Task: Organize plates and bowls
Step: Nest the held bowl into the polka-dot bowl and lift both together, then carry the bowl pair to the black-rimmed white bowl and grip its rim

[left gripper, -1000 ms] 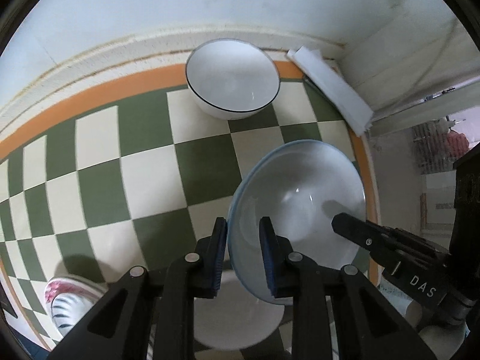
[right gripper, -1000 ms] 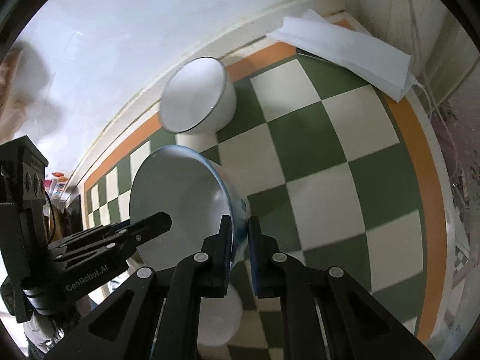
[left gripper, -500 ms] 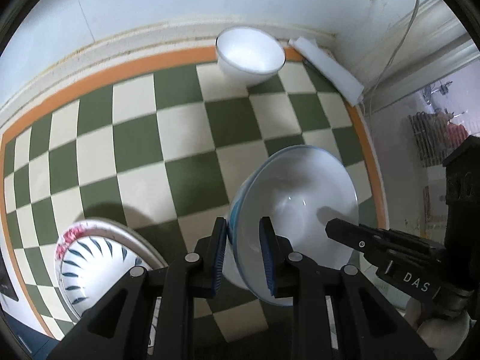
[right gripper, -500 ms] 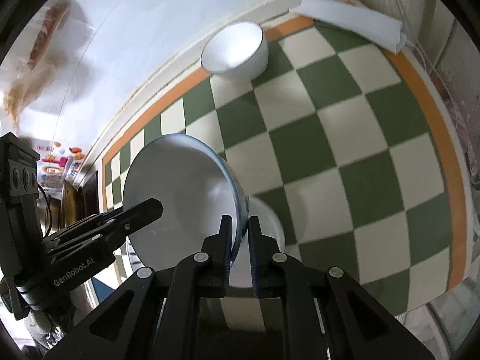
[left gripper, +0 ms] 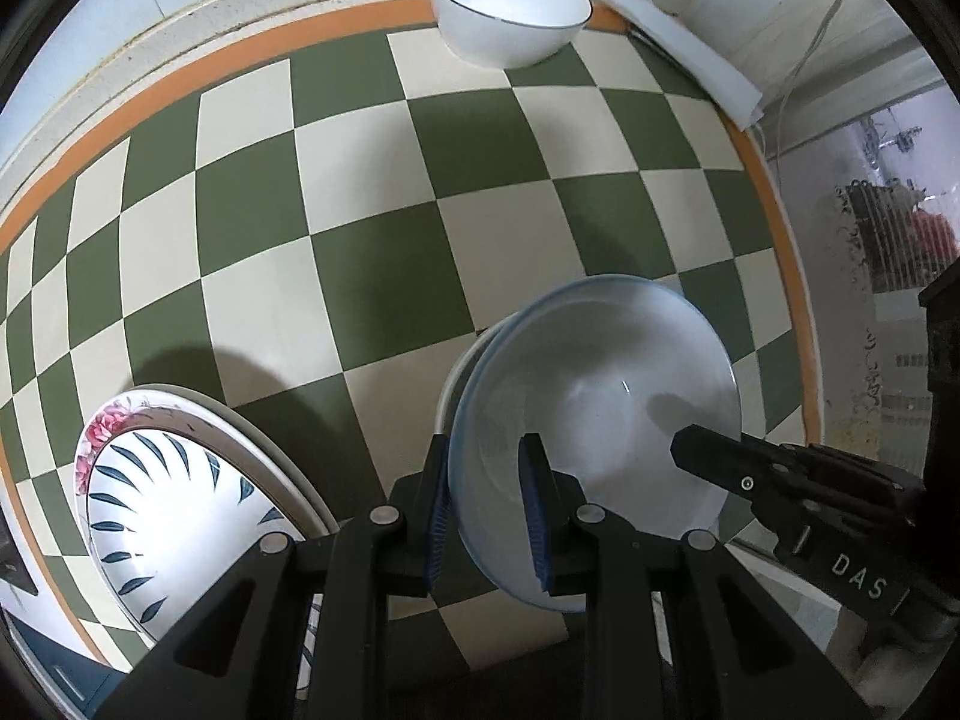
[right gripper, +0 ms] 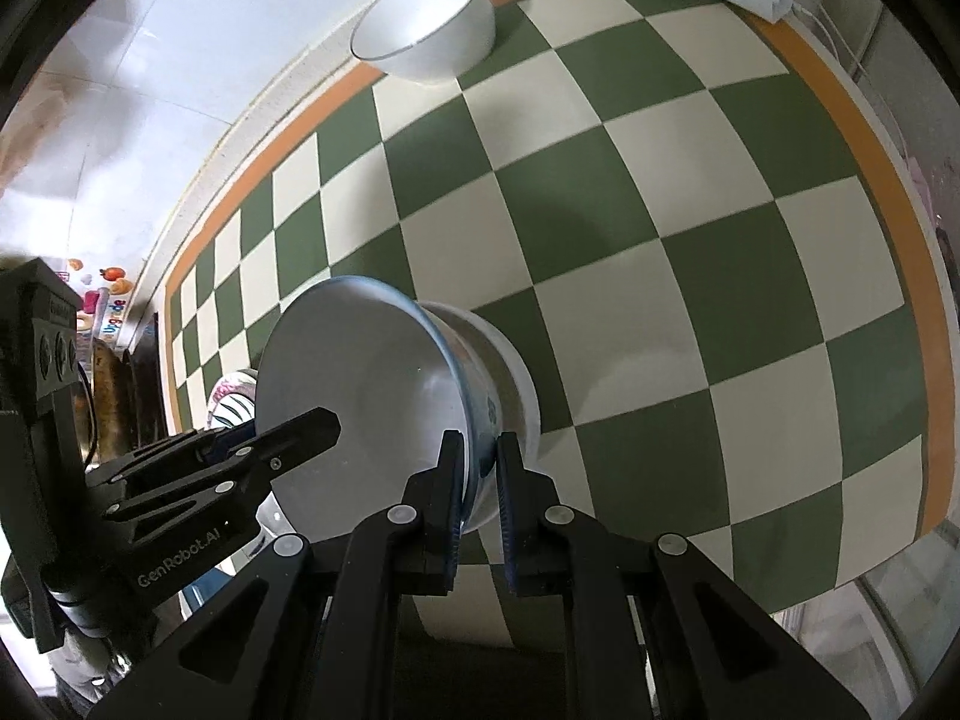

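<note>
so right up front both grippers are clamped on the same blue-rimmed bowl, one on each side of the rim: the left gripper has its blue pads either side of the rim at the lower middle of the left wrist view, and the right gripper pinches the opposite edge at the lower middle of the right wrist view. each one shows up in the other's camera too, poking in from the lower right and the lower left. the bowl is tipped so its opening faces the left camera, and its foot points away toward the tablecloth. the bit that matters imo: just behind and under it there's another white bowl, and the held one looks like it's sitting into it or nearly so. can't tell if they're actually touching. so my guess is the next move is a short drop straight along the bowl's axis into that one, both hands level so it doesn't go in crooked and chip a rim. neither hand is really nearer, they're sharing it. lower left of the left view there's a stack of plates, leaf pattern on top, just beside the bowls. the surface is a green and cream checked tablecloth with an orange border. far end, upper part of both frames, a black-rimmed white bowl sits by the wall, with folded white paper near it in the corner.
</note>
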